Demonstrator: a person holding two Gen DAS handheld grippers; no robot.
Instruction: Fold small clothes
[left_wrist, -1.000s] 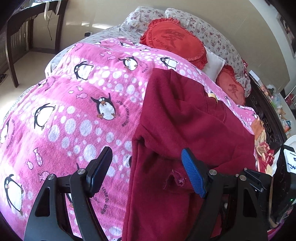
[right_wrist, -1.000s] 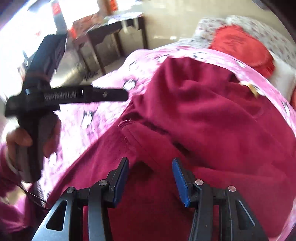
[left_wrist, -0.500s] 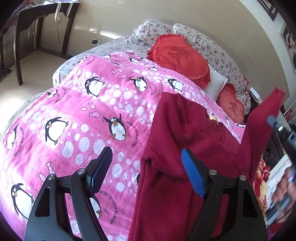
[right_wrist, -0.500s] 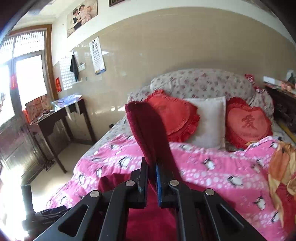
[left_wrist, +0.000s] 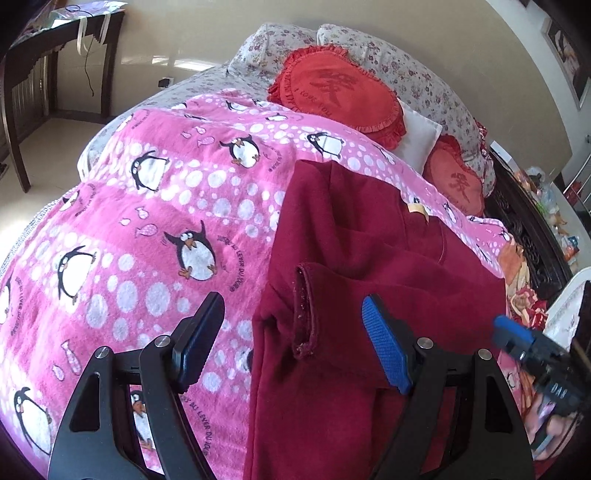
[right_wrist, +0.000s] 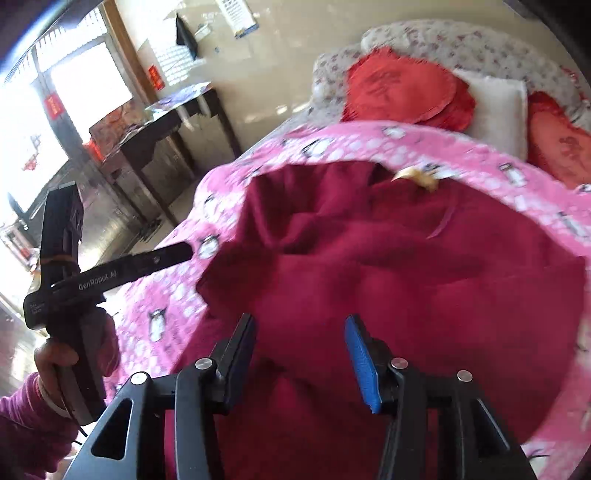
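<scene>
A dark red sweater (left_wrist: 369, 258) lies on the pink penguin blanket (left_wrist: 147, 221), with a sleeve folded across its body and the frayed cuff (left_wrist: 304, 310) near its left edge. It also shows in the right wrist view (right_wrist: 406, 266), a bit blurred. My left gripper (left_wrist: 291, 339) is open and empty, hovering just above the cuff. My right gripper (right_wrist: 301, 350) is open and empty above the sweater's lower part; it also shows in the left wrist view (left_wrist: 517, 339) at the right edge. The left gripper's body (right_wrist: 110, 273) shows at the left of the right wrist view.
Red round cushions (left_wrist: 340, 92), a white pillow (left_wrist: 419, 140) and floral pillows (left_wrist: 406, 74) lie at the bed's head. A dark wooden desk (right_wrist: 159, 136) stands left of the bed. A carved dark cabinet (left_wrist: 528, 236) with small items runs along the right.
My right gripper held the sleeve raised half a second ago; now it has let go and is open, and the sleeve lies folded across the sweater. The left gripper stayed open and shifted slightly.
</scene>
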